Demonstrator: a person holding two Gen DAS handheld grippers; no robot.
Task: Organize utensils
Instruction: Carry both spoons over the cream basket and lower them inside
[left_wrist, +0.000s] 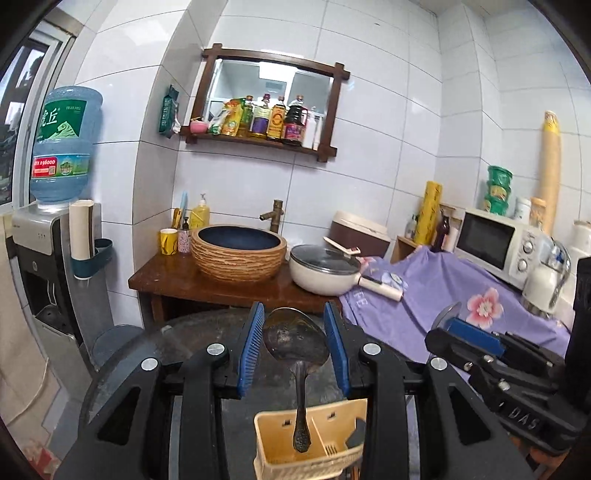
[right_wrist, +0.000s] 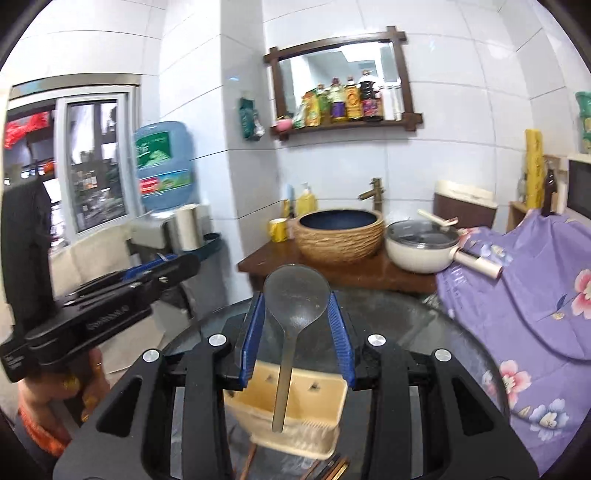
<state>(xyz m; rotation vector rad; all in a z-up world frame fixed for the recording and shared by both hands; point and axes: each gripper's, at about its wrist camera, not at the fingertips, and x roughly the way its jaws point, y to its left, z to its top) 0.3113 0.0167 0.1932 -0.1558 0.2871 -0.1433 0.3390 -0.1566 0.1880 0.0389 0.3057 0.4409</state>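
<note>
Spoons (left_wrist: 295, 341) over holder (left_wrist: 275, 434), both grippers

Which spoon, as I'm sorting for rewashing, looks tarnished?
The dark spoon in the left tongs: blotchy, tarnished bowl; the grey spoon in the right tongs looks clean.

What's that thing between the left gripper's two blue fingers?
A dark, tarnished spoon: its bowl sits between the blue pads, handle hanging toward the beige utensil holder. The left wrist view shows it.
</note>
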